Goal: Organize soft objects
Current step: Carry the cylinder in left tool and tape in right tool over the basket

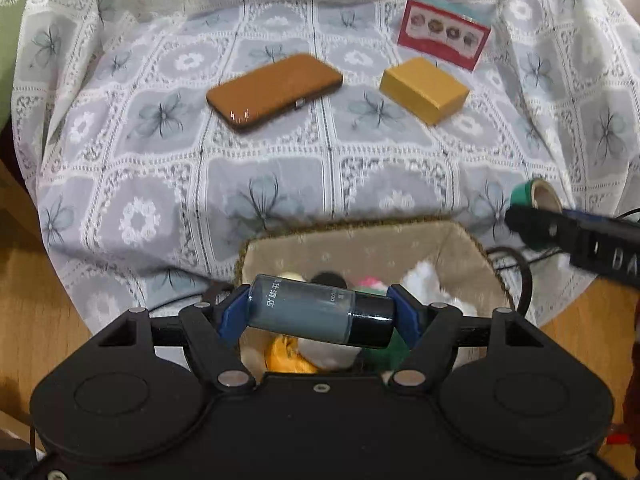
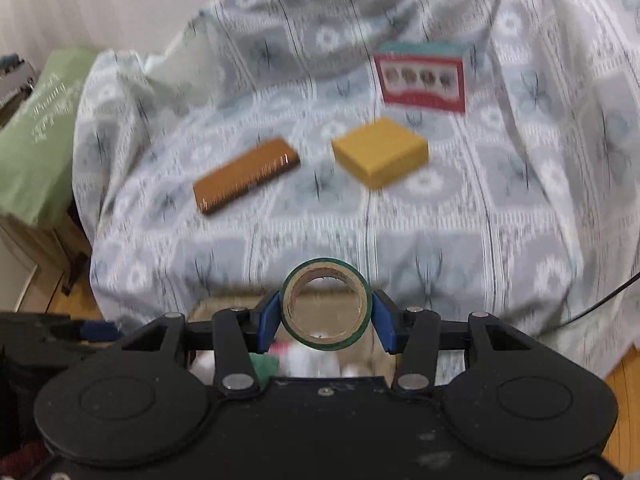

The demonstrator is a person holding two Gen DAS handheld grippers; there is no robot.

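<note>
My left gripper (image 1: 320, 314) is shut on a grey-blue bottle (image 1: 308, 310) with a black cap, held crosswise above a fabric-lined basket (image 1: 360, 246). Soft toys (image 1: 424, 280) in white, yellow, green and pink fill the basket. My right gripper (image 2: 325, 316) is shut on a green roll of tape (image 2: 325, 338), held upright just over the basket's near edge. In the left wrist view that tape roll (image 1: 538, 196) and the right gripper come in from the right, next to the basket.
On the floral lace cloth (image 1: 280, 176) lie a brown flat case (image 1: 276, 90), a yellow box (image 1: 426, 90) and a red-and-teal carton (image 1: 444, 38) standing behind it. A green cushion (image 2: 36, 136) sits at the left. Wooden floor (image 1: 24, 280) shows beyond the cloth's edges.
</note>
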